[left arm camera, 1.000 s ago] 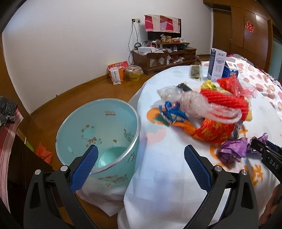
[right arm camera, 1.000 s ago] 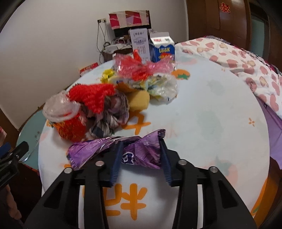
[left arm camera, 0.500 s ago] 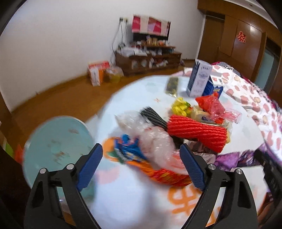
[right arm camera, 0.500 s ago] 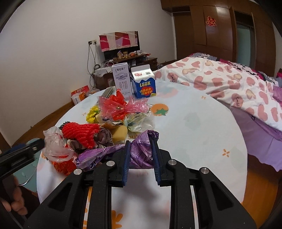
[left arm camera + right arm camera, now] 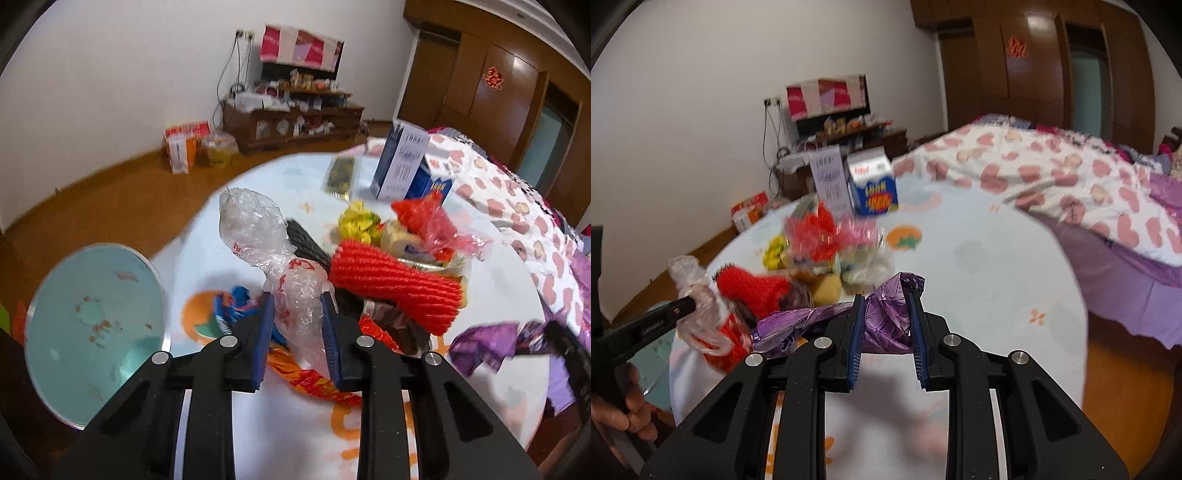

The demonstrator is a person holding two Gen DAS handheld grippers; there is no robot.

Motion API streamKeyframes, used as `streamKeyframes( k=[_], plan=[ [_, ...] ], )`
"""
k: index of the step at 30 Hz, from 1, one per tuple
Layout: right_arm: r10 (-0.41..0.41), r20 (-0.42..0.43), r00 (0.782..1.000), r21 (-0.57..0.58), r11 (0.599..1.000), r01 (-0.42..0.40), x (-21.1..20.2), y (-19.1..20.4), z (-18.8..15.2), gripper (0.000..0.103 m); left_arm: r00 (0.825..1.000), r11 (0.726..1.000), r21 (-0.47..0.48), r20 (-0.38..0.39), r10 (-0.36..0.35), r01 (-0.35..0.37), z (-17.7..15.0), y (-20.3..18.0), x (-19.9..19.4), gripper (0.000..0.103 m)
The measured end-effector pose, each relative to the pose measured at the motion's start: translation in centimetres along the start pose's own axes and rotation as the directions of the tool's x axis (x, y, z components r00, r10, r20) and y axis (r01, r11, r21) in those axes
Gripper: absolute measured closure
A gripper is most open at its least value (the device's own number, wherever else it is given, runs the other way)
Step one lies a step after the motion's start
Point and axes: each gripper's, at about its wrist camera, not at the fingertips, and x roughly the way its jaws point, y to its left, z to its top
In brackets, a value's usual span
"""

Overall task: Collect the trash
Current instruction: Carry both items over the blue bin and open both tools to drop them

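My left gripper (image 5: 297, 306) is shut on a clear crumpled plastic bag (image 5: 258, 236) at the near edge of the trash pile on the round table (image 5: 295, 421). My right gripper (image 5: 884, 306) is shut on a purple wrapper (image 5: 882, 317) and holds it above the table; the wrapper also shows in the left wrist view (image 5: 484, 343). The pile holds a red net sleeve (image 5: 395, 280), a red plastic bag (image 5: 428, 221), a yellow wrapper (image 5: 358, 221) and a blue wrapper (image 5: 232, 302). A teal trash bin (image 5: 92, 325) stands on the floor left of the table.
Two cartons (image 5: 402, 166) and a flat dark packet (image 5: 340, 177) stand at the table's far side. A bed with a heart-print cover (image 5: 1071, 184) lies to the right. A wooden cabinet (image 5: 291, 118) and bags (image 5: 199, 147) are against the far wall.
My left gripper moved from beside the bin to the pile and shut on the clear plastic bag. My right gripper lifted the purple wrapper off the table.
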Motion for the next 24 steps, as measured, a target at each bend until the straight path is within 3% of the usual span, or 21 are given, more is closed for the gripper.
streamKeyframes(
  k=[4,11,17,21,24],
  plan=[
    [-0.001,0.062,0.998,-0.028,1.000,0.003,-1.6,1.1,1.1,0.079,0.999,1.000,0.003,0.053,-0.009,0.009,0.3,0.8,-3.0,0.078],
    [0.111,0.071,0.991,-0.077,0.991,-0.105,-2.1,5.5,2.1,0.079,0.986,0.993,-0.008,0.123,0.115,-0.114,0.1,4.9,-8.0,0.078],
    [0.218,0.036,0.975,-0.141,0.967,-0.211,-1.0,11.4,1.7,0.079,0.967,0.976,-0.035,0.128,0.218,-0.216,-0.4,9.7,-10.3,0.077],
    [0.274,0.008,0.962,-0.182,0.946,-0.268,-0.2,15.4,1.3,0.079,0.946,0.954,-0.052,0.122,0.300,-0.295,-0.9,13.0,-11.2,0.076],
    [0.306,-0.017,0.952,-0.216,0.928,-0.302,0.4,18.3,0.7,0.079,0.940,0.945,-0.076,0.102,0.326,-0.319,-1.5,14.9,-11.2,0.076]
  ],
)
